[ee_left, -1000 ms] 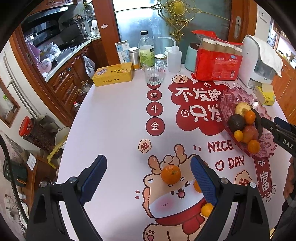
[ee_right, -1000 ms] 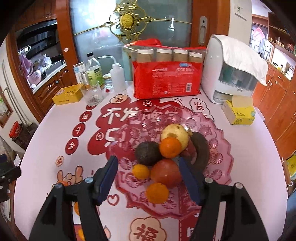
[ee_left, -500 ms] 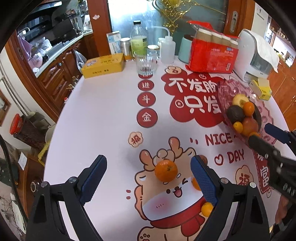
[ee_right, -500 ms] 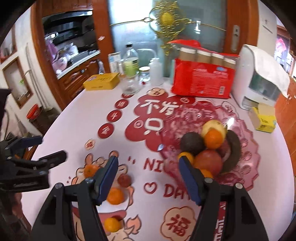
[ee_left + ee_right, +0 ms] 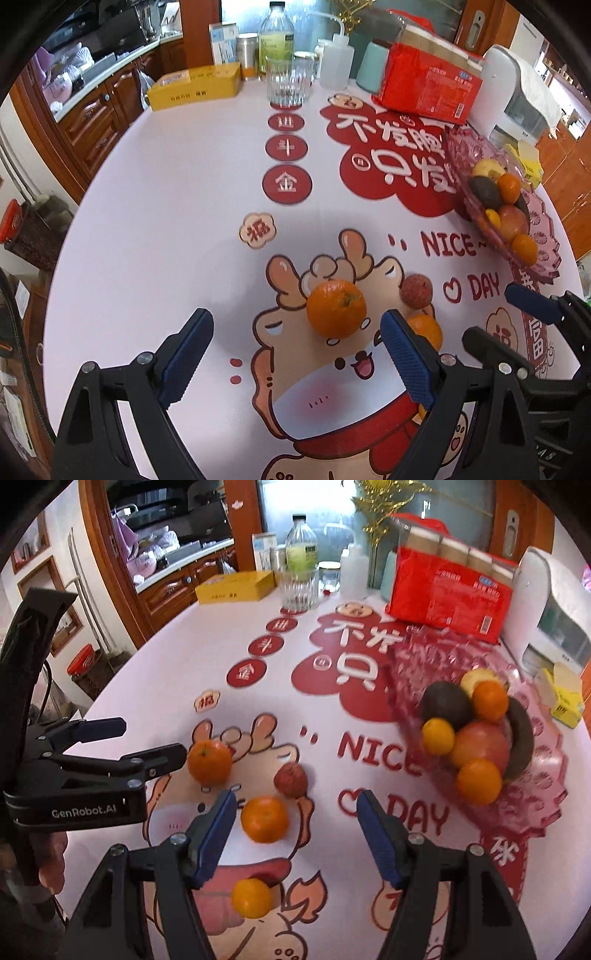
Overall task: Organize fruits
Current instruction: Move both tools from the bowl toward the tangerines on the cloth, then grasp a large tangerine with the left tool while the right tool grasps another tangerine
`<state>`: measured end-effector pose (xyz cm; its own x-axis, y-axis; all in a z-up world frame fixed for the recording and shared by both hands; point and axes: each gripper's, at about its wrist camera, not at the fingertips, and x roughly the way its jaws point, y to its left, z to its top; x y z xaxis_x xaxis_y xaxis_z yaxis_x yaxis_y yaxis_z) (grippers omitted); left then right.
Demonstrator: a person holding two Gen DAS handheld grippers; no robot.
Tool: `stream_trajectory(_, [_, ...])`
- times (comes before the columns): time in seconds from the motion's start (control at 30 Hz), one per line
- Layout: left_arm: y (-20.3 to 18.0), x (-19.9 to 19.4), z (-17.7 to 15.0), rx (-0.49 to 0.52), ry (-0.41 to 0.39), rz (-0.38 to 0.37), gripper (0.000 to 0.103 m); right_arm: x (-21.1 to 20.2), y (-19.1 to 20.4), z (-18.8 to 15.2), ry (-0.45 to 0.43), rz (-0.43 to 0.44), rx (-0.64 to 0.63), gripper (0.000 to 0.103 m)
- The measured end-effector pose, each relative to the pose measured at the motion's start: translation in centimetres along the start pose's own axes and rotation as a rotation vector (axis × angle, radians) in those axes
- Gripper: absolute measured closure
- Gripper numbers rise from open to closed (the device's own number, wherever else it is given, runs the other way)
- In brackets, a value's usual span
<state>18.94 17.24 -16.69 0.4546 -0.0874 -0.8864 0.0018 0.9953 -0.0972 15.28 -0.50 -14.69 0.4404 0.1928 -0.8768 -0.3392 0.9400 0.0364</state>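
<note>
Several loose fruits lie on the printed tablecloth. In the left wrist view, a large orange [image 5: 336, 308] sits just ahead of my open left gripper [image 5: 295, 354], nearer its right finger. A red lychee-like fruit [image 5: 416, 291] and a second orange [image 5: 426, 328], half hidden by that finger, lie to the right. My right gripper [image 5: 295, 830] stands open over that second orange [image 5: 264, 819], which lies close to its left finger without touching. A small orange [image 5: 251, 897] lies nearer me. The pink glass plate [image 5: 535, 805] at right holds several fruits.
At the table's far edge stand a glass [image 5: 286, 85], bottles, a yellow box [image 5: 195, 86], a red pack [image 5: 428, 88] and a white appliance [image 5: 517, 92]. A small yellow box [image 5: 565, 694] lies beyond the plate. The two grippers are close together over the loose fruits.
My left gripper has sunk toward the large orange. My right gripper has swung left from over the plate to the loose fruits and come lower. Both stay open.
</note>
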Motion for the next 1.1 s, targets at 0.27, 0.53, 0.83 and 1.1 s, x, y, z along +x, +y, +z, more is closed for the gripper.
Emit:
stream_trajectory(0.27, [-0.2, 2.4, -0.5, -0.001, 0.04, -0.025, 0.012, 2.1, 0.6, -1.1, 0.053, 0.006, -0.002, 0.035])
stream_trajectory(0.53, [-0.8, 3.7, -0.4, 0.011, 0.061, -0.031, 0.012, 3.7, 0.7, -1.5, 0.091, 0.011, -0.011, 0.041])
stream_trajectory(0.83, [-1.6, 4.8, -0.4, 0.027, 0.074, -0.05, 0.012, 4.7, 1.5, -1.5, 0.097, 0.032, -0.043, 0.048])
stream_trajectory(1.1, [-1.9, 5.2, -0.5, 0.031, 0.083, -0.073, 0.025, 5.3, 2.4, -1.5, 0.11, 0.068, -0.065, 0.063])
